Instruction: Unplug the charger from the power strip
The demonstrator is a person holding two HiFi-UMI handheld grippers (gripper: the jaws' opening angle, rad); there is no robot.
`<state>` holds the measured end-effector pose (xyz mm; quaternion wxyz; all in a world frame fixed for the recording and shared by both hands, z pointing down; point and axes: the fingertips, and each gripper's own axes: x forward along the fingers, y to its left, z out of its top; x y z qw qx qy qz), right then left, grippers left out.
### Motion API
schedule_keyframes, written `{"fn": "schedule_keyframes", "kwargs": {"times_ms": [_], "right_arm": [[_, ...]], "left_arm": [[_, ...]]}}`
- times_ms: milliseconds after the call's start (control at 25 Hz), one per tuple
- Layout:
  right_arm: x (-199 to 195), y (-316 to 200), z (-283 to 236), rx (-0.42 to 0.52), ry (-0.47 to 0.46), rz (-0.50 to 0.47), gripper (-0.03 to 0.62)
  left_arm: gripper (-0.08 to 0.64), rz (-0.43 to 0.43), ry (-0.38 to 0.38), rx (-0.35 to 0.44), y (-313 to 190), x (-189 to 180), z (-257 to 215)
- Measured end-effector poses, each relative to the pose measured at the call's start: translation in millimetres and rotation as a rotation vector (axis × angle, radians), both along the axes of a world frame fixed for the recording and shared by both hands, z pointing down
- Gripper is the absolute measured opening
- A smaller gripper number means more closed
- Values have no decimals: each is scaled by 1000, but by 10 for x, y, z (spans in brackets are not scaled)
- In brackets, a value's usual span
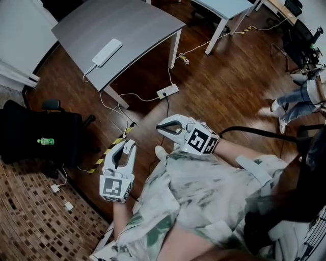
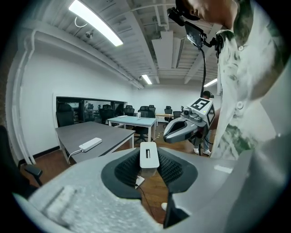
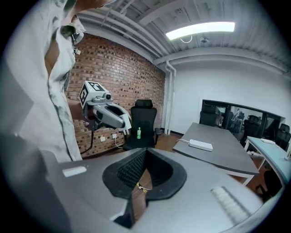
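As the left gripper (image 1: 128,144) grips it, the charger (image 2: 149,155) sits between its fingers (image 2: 127,168).

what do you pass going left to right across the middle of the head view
green bottle on the black chair → left gripper, shut on the charger → right gripper, jaws together → person's legs at the right edge

Tongs: two units, left tongs (image 1: 128,145) and right tongs (image 1: 163,126). Charger (image 2: 149,156): one. Power strips: two, the worktop strip (image 1: 107,52) and the floor strip (image 1: 168,92). Grey worktop (image 1: 137,25): one. Pale-blue worktop (image 1: 224,6): one. Green bottle (image 1: 46,141): one. Wall sockets: two, left socket (image 3: 102,139) and right socket (image 3: 114,136).
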<state>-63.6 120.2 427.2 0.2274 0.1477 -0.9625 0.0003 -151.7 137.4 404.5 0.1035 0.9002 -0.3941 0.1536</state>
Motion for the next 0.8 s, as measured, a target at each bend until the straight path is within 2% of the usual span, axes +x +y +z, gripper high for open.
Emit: {"fn": "schedule_keyframes", "kwargs": {"times_ms": [200,360,800], "right_arm": [[191,313,-26,17,0,-2,6],[393,511,-113,43,-38,-9,6],[1485,1369,-177,66,-58,13,6]], "left_arm": [[104,3,1,6,289,204,-24],[104,16,-9,25,443,487,-73],[104,17,3,32,1247,1566,-261]]}}
